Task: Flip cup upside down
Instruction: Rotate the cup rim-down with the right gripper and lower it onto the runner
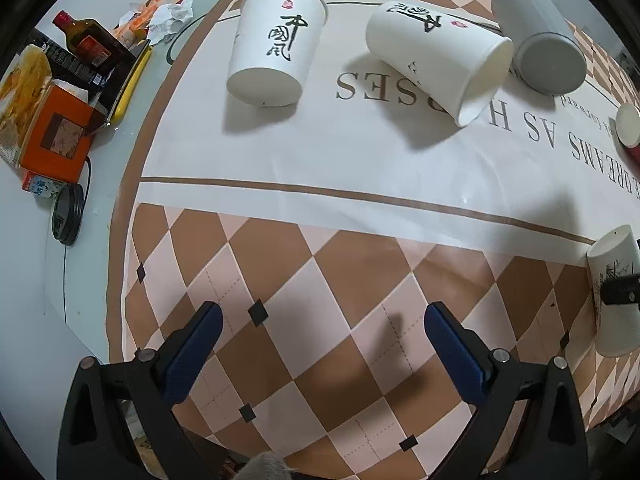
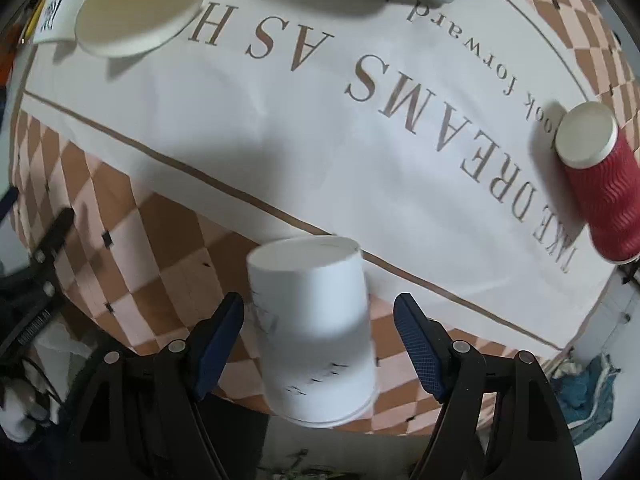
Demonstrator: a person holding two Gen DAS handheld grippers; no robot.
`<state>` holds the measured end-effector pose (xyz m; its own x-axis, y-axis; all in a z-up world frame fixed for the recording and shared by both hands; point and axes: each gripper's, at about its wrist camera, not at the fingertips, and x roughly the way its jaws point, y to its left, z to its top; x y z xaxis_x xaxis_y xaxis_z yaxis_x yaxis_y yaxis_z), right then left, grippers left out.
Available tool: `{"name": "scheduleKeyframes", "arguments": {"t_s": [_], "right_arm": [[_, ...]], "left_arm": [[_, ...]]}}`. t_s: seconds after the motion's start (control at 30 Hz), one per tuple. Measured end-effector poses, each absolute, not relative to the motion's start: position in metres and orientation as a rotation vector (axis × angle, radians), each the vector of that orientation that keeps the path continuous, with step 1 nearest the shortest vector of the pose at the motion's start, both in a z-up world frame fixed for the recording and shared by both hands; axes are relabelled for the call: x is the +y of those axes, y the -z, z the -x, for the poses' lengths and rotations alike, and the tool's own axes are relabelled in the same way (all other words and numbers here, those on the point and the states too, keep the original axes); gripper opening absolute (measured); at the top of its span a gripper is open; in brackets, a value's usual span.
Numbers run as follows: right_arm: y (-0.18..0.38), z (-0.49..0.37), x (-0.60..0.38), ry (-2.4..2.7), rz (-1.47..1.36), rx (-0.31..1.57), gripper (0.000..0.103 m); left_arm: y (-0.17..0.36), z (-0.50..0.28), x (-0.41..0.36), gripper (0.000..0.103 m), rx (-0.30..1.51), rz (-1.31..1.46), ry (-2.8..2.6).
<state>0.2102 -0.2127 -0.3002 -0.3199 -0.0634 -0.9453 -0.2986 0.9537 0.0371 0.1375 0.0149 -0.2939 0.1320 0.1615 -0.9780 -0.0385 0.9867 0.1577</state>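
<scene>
Right wrist view: right gripper point(image 2: 319, 312) spread wide, fingers flanking the upside-down white cup point(image 2: 312, 328) near the table edge, long axis upright; left gripper point(image 1: 322, 322) open, well apart.

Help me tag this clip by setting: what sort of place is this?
Probably a home table, set up for practice: a printed tablecloth, several paper cups like this one, and household clutter at the edge, including a brown bottle and an orange box.

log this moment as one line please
left gripper: open, empty | right gripper: open around inverted white cup | red cup: lying sideways
</scene>
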Motion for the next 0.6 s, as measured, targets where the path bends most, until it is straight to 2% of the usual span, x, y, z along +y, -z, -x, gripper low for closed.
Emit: {"name": "scheduleKeyframes", "arguments": {"t_s": [0.03,0.17,0.37,0.6], "right_arm": [[0.299,-0.214,-0.214,-0.248,0.239,1.884,0.062],[0.277,-0.215,-0.225,-0.247,0.125,1.779,0.061],[0.224,-0.228,-0.262,-0.186,-0.136,1.421,0.061],[0.229,-0.219,-0.253,-0.07,-0.19,1.099,0.061]], "left_arm": [[0.293,-0.137,0.014,0.103,1.433,-0.097,-0.141],[0.292,-0.139,0.011,0.103,1.427,-0.06,-0.097],[0.298,-0.15,-0.009,0.103,1.428,-0.008,-0.002],[0.305,-0.167,-0.035,0.103,1.387,-0.079,0.026]]}}
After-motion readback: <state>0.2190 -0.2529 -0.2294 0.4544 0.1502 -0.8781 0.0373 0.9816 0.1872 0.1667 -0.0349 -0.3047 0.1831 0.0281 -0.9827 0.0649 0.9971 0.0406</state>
